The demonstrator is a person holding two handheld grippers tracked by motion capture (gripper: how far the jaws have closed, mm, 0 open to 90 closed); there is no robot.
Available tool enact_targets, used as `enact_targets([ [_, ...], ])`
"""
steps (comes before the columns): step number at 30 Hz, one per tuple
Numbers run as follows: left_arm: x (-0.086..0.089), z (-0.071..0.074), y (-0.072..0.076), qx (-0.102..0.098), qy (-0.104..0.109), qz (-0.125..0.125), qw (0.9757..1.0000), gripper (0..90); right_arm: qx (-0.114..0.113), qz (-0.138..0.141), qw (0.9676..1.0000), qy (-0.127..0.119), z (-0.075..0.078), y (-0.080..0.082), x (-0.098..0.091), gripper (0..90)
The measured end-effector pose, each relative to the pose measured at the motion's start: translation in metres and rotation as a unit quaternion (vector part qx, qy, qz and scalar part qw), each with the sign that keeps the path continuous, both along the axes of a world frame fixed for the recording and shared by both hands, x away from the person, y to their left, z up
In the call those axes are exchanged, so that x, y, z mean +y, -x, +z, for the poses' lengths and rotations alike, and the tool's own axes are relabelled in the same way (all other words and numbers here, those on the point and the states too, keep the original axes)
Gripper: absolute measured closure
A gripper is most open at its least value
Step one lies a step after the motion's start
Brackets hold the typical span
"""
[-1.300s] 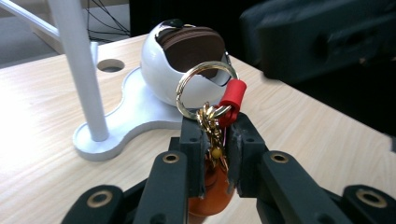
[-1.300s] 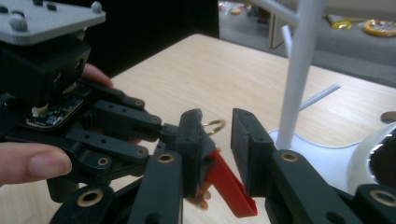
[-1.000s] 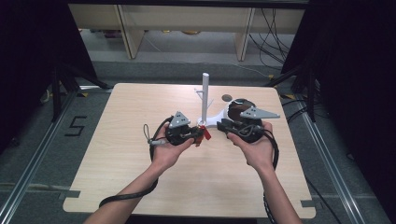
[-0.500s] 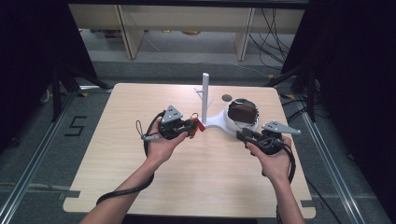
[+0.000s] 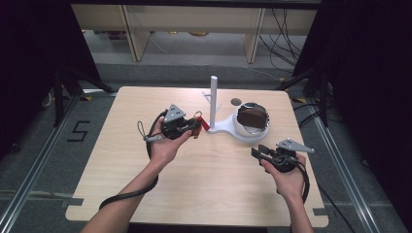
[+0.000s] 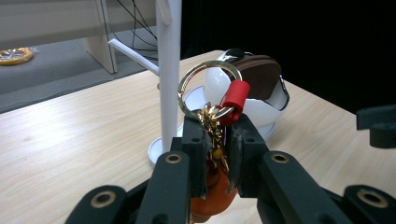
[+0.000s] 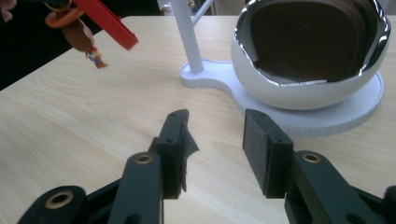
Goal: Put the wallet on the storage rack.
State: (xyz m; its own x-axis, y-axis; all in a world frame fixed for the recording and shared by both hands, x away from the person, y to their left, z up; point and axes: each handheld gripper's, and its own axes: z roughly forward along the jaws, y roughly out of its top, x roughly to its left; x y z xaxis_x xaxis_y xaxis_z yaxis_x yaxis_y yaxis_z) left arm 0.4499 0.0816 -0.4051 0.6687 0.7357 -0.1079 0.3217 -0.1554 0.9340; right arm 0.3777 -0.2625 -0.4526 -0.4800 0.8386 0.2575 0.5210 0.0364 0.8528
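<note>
Where the left claw hovers above the worktop, its jaws are clamped on a keychain, close beside the white stand. In the left gripper view the gold ring and red tab of the keychain rise above the jaws; the orange-brown figure hangs below them, largely hidden and cut off at the bottom edge. The ring sits just in front of the stand's post; whether it touches cannot be told. The right claw is held low over the worktop, near the white bowl on the stand's base. Its jaws stand apart, having just been opening, with nothing between them. In the right gripper view the bowl's brown contents are hard to identify, and the keychain is cut off at the top left corner.
</note>
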Motion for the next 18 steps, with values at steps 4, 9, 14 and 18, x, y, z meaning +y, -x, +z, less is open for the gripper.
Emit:
enact_targets([
  [4, 0.002, 0.004, -0.003, -0.003, 0.001, 0.004, 1.0000, 77.9, -0.009, -0.002, 1.0000, 0.002, -0.007, 0.002, -0.003, 61.2],
  [9, 0.004, 0.009, -0.008, -0.010, -0.002, 0.011, 0.9999, 78.0, -0.012, -0.004, 0.9998, 0.015, -0.014, 0.003, -0.004, 61.2],
  [14, 0.003, 0.014, -0.013, -0.024, -0.001, 0.015, 0.9996, 78.0, -0.016, -0.008, 0.9996, 0.021, -0.019, 0.004, -0.006, 61.0],
  [18, 0.002, 0.017, -0.019, -0.027, -0.002, 0.016, 0.9995, 78.0, -0.001, -0.014, 0.9998, 0.011, -0.020, 0.006, -0.005, 60.9],
])
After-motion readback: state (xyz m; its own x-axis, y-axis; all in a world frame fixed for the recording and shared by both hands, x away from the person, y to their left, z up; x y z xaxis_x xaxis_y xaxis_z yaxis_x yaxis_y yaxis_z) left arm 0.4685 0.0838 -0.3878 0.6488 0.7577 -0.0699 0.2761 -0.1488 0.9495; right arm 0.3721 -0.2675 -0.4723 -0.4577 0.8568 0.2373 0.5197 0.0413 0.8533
